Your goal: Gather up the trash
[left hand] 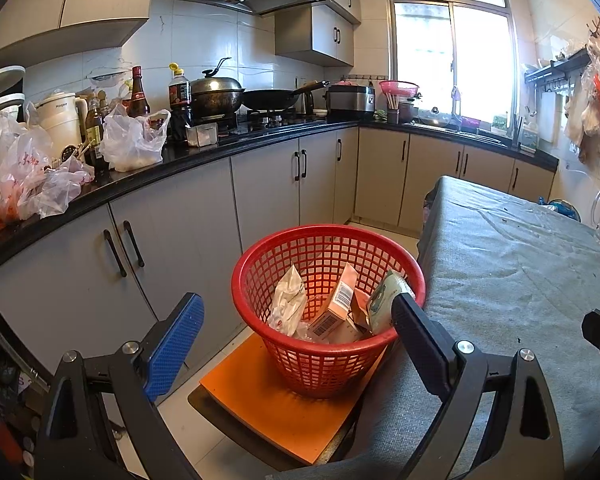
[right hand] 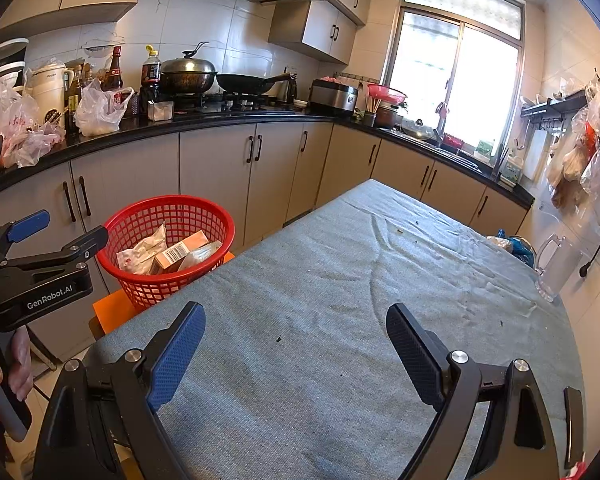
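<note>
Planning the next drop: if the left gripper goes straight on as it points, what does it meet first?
Probably the red basket: it sits dead ahead between the open fingers of the left gripper, already holding trash. Depth is unclear.

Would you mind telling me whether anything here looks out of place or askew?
Mostly the red basket: it sits on an orange stool rather than the floor. The grey tablecloth is wrinkled and speckled with small crumbs. Nothing looks spilled or broken.

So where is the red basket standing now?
The red basket stands on an orange stool, between the grey cabinets and the cloth-covered table, in front of the open left gripper.
</note>
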Available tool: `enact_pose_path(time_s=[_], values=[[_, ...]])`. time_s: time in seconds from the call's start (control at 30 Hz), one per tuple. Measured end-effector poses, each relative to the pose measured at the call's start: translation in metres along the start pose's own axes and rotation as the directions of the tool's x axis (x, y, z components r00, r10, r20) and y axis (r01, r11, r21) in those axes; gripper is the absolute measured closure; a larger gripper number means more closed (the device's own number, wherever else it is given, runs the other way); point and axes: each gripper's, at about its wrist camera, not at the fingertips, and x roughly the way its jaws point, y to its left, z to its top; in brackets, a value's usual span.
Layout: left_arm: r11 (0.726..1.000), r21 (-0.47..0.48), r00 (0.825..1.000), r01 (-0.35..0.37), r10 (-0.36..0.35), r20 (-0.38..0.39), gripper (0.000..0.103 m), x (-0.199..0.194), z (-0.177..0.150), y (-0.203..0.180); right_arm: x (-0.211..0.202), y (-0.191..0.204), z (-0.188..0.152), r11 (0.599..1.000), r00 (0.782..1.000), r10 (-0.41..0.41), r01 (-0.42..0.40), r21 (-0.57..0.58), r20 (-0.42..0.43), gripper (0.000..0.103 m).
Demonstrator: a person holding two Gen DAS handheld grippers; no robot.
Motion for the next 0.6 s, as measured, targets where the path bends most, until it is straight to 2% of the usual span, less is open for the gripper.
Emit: enact_pose_path(time_s=[0.6], values=[[1.0,0.0,1.0,0.0,0.0,0.0,0.009,0.0002,-0.001,0.0014,0.0029,0.0012,-0.0031,1.0,1.0,0.002,-0.002,-0.002,-0.005,0.009]])
